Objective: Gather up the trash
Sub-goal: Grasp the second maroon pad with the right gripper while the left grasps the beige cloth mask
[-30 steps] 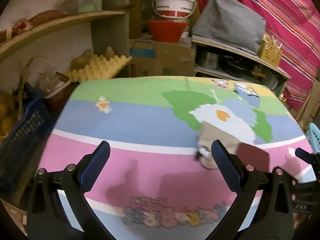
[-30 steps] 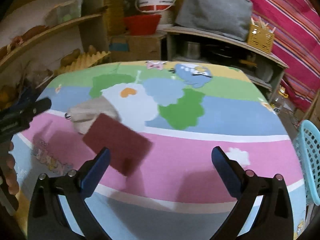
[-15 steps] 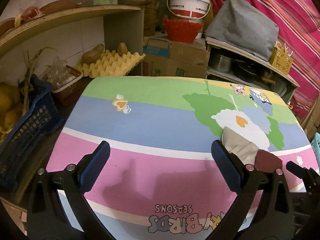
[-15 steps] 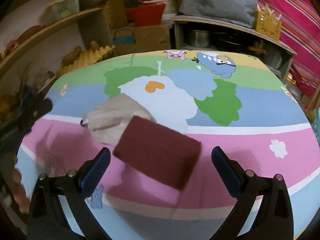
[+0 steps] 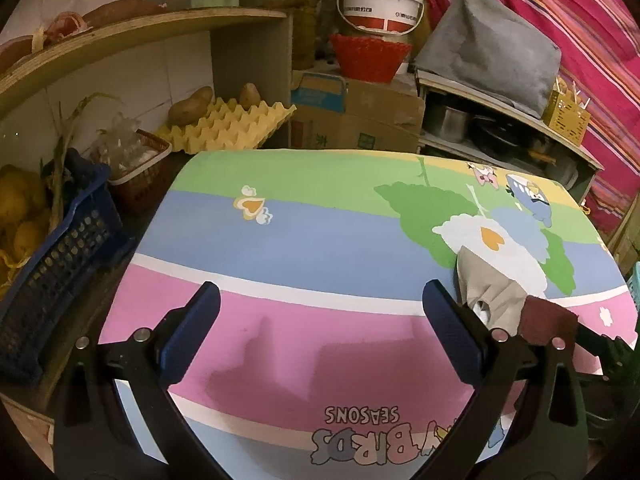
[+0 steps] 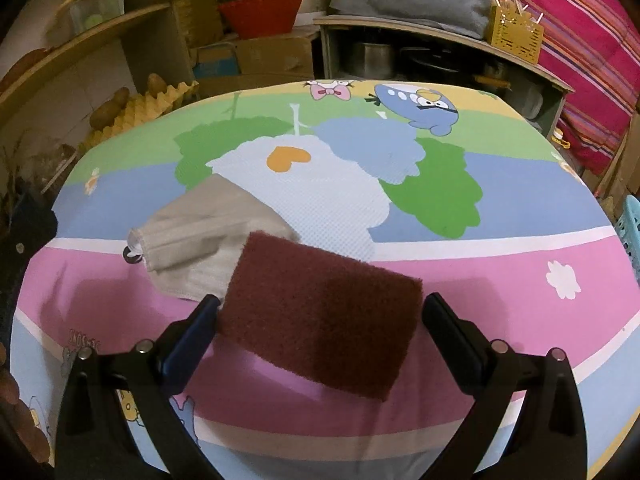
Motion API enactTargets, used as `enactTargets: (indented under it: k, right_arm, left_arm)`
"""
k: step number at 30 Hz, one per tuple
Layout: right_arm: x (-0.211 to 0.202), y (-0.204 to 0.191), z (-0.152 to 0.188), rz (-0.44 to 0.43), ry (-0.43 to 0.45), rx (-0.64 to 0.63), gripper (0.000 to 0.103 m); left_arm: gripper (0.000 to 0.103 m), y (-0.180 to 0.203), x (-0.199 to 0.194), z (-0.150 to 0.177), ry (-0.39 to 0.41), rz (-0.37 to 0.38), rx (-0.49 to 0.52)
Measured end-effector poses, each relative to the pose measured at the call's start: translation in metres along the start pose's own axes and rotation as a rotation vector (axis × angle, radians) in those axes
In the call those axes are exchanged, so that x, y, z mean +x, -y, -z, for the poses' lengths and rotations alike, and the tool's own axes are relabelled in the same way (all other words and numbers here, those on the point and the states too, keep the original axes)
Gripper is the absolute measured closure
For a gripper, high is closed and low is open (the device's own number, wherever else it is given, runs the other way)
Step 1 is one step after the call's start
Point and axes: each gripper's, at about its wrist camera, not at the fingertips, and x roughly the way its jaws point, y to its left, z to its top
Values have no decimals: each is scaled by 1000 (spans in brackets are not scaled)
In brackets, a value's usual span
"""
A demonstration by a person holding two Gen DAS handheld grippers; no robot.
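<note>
Right tongs (image 6: 320, 320), spread wide and empty, are straddling the maroon scouring pad (image 6: 320, 316), its long axis lying across the gap, near the surface's (image 6: 500, 280) front edge; left tongs (image 5: 320, 322) are gaping empty, farther off.

Dim warm indoor light; soft shadows; strong fisheye bending, dark vignetted corners.

Lying on the colourful cartoon-printed table (image 6: 500, 272) are two loose items: one flat dark-red rectangular scouring pad (image 6: 320, 320) and one crumpled beige face mask (image 6: 200, 236). Two black two-finger grippers are showing, the left gripper (image 5: 320, 336) and the right gripper (image 6: 320, 336). Behind the table, one white plastic bucket (image 5: 380, 4) is sitting above one red scalloped plastic bowl (image 5: 370, 58). Two brown potatoes (image 5: 190, 106) are resting on one yellow egg tray (image 5: 228, 128). One dark-blue perforated plastic crate (image 5: 56, 256) is standing at the left.
</note>
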Motion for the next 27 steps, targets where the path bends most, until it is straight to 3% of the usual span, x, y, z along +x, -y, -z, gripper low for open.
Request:
enactTargets:
  k: [2, 9, 17, 23, 25, 26, 27]
  right_arm:
    - [-1, 1, 0, -22, 5, -2, 12]
    - [-15, 19, -3, -28, 57, -23, 12]
    - [-20, 96, -11, 58, 61, 21, 12]
    - [-28, 149, -13, 95, 61, 56, 12]
    - [-32, 159, -12, 96, 60, 68, 12]
    - [-34, 165, -11, 95, 59, 72, 12]
    - [-36, 171, -10, 97, 59, 73, 12]
  left_arm:
    - [5, 2, 0, -1, -3, -2, 1]
    - [5, 12, 1, -4, -29, 42, -12]
    - [5, 72, 19, 3, -110, 161, 62]
    - [6, 110, 39, 12, -163, 183, 131]
    - [11, 116, 47, 14, -185, 195, 135]
    - [24, 119, 50, 15, -200, 221, 138]
    - [29, 121, 52, 15, -207, 232, 144]
